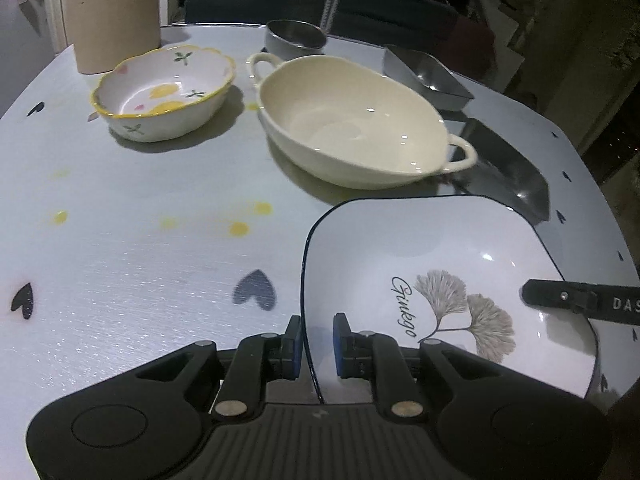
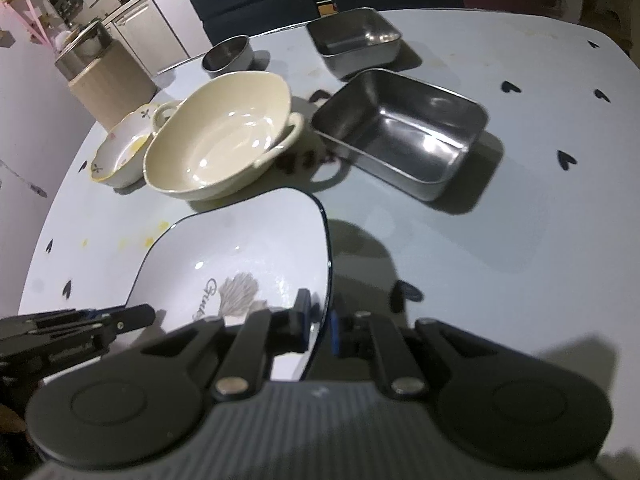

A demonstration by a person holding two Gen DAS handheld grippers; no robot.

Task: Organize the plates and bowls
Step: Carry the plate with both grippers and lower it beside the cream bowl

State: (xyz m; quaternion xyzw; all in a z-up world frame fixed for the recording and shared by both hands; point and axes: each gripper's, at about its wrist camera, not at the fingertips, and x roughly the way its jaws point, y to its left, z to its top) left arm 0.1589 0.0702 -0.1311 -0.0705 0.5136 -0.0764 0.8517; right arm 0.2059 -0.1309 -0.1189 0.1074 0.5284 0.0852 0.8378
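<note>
Both hands are on the big square plate point(image 1: 440, 280), white with a dark rim and a ginkgo print, sitting nearest of all on the worktop point(image 1: 120, 240). The left gripper point(image 1: 318, 346) has its fingers nearly closed, straddling the plate's left rim, one pad outside and one inside; the right gripper point(image 2: 318, 328) pinches the opposite rim the same way, fingers almost shut on the edge. To my eye the plate is being carried low or set down, so the trick is keeping both sides level and letting go together, not one first.

Just beyond sits the cream oval dish point(image 1: 352, 124) with loop handles, close to the plate's far edge and the likeliest thing to get bumped. On its right, the steel square tray point(image 2: 400, 140), with a second steel tray point(image 2: 354, 40) behind. To its left, the scalloped flower bowl point(image 1: 164, 92). At the back, the small steel bowl point(image 1: 294, 38).
</note>
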